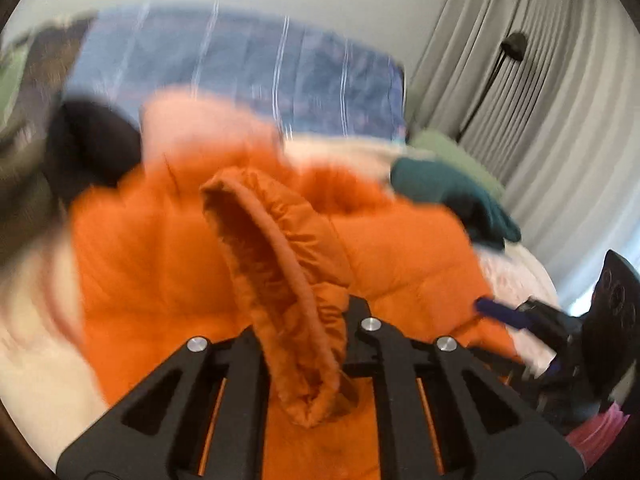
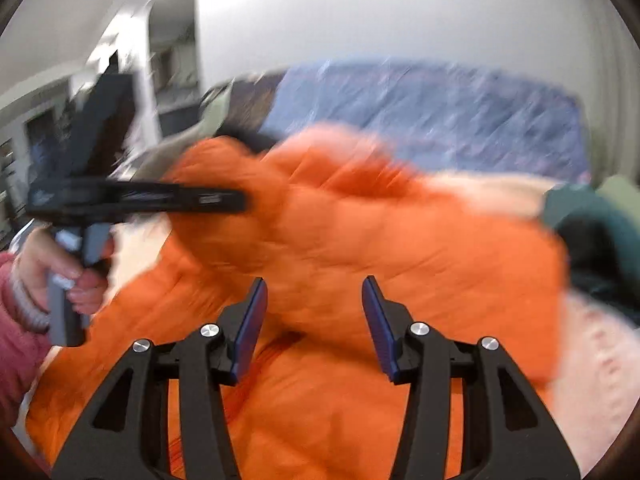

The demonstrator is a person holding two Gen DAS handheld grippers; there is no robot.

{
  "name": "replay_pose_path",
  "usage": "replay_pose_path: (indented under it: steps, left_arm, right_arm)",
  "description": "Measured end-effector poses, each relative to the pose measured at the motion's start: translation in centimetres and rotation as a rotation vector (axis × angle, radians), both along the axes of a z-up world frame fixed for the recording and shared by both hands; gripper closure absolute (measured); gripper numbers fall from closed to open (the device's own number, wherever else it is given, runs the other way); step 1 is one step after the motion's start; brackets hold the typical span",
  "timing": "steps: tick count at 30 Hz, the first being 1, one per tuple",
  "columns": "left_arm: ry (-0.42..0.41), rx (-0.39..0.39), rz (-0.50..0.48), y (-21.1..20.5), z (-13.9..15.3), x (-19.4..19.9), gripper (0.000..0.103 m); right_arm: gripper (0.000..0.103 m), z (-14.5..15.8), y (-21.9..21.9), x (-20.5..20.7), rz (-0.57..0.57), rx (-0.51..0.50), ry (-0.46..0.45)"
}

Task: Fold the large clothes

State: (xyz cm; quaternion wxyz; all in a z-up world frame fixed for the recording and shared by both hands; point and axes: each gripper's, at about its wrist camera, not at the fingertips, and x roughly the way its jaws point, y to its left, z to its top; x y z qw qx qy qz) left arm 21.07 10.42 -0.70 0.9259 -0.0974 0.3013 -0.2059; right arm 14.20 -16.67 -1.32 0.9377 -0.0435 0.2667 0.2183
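Note:
An orange puffer jacket [image 1: 168, 256] lies spread on a bed. My left gripper [image 1: 304, 320] is shut on the jacket's elastic sleeve cuff [image 1: 280, 272], which sticks up between its fingers. In the right wrist view the left gripper [image 2: 236, 202] shows at the left, held by a hand, with its tip against the jacket [image 2: 400, 240]. My right gripper [image 2: 314, 312] is open and empty just above the jacket's middle; it also shows at the right edge of the left wrist view [image 1: 492, 308]. Both views are blurred by motion.
A blue patterned pillow [image 1: 280, 80] lies at the head of the bed. A dark teal garment [image 1: 452, 196] lies to the right of the jacket, a black item [image 1: 92, 140] to the left. The pale pink bedspread [image 2: 592, 360] lies underneath. Grey curtains [image 1: 540, 80] hang at the right.

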Motion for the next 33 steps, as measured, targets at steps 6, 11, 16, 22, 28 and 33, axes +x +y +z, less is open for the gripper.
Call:
replay_pose_path:
  steps: [6,11,16,22,28,33]
  left_arm:
    - [-0.006,0.152,0.118,3.1,-0.4,0.8,0.088]
    - [0.113,0.277,0.182,5.0,-9.4,2.8,0.059]
    - [0.086,0.237,0.273,6.7,-7.0,2.4,0.044]
    - [-0.095,0.152,0.223,4.7,-0.2,-1.2,0.046]
    - [-0.011,0.367,0.083,-3.5,-4.5,2.2,0.044]
    - [0.062,0.438,0.075,-4.7,-10.6,4.9,0.04]
  right_arm:
    - [0.053,0.3,-5.4,4.9,-0.267,0.049,0.038]
    - [0.053,-7.1,-6.4,8.7,-0.32,0.003,0.272]
    - [0.053,-4.7,-5.5,7.7,-0.326,-0.075,0.227]
    - [0.052,-1.1,-5.7,7.3,-0.33,-0.036,0.14]
    - [0.028,-3.0,-4.6,12.3,-0.425,-0.058,0.223]
    - [0.021,-7.9,-5.0,14.0,-0.432,-0.047,0.279]
